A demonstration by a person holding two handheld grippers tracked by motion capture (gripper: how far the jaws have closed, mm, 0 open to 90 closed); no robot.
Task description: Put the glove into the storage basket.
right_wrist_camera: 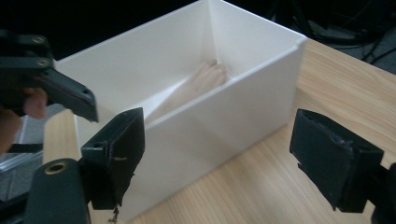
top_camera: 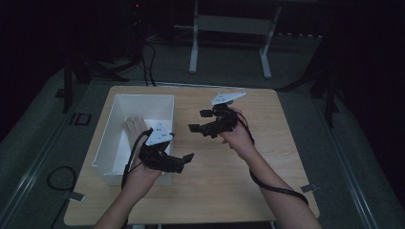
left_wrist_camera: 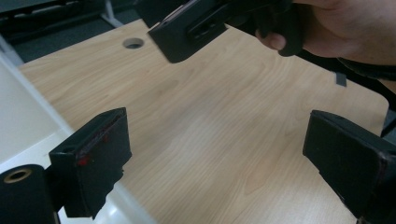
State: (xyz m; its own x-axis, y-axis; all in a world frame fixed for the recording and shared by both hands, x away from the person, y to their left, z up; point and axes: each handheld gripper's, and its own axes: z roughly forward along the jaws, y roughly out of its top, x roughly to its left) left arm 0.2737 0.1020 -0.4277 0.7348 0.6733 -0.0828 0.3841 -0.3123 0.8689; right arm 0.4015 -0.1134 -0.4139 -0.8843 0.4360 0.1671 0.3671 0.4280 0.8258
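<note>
A white open-topped box (top_camera: pixel 114 143) on the table's left holds a pale wooden piece (top_camera: pixel 134 127).

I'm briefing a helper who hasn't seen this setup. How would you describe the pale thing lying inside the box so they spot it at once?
Start at the wooden table and find the white open-topped box on its left side. On the box's floor lies a pale, wood-coloured object, partly hidden by the left gripper. It is the box's one visible content, tan against white walls.

I'm in a dim lab: my wooden bench (top_camera: pixel 267 157) on grey floor, cables (top_camera: pixel 148 62) and metal stand legs (top_camera: pixel 193 52) far behind
</note>
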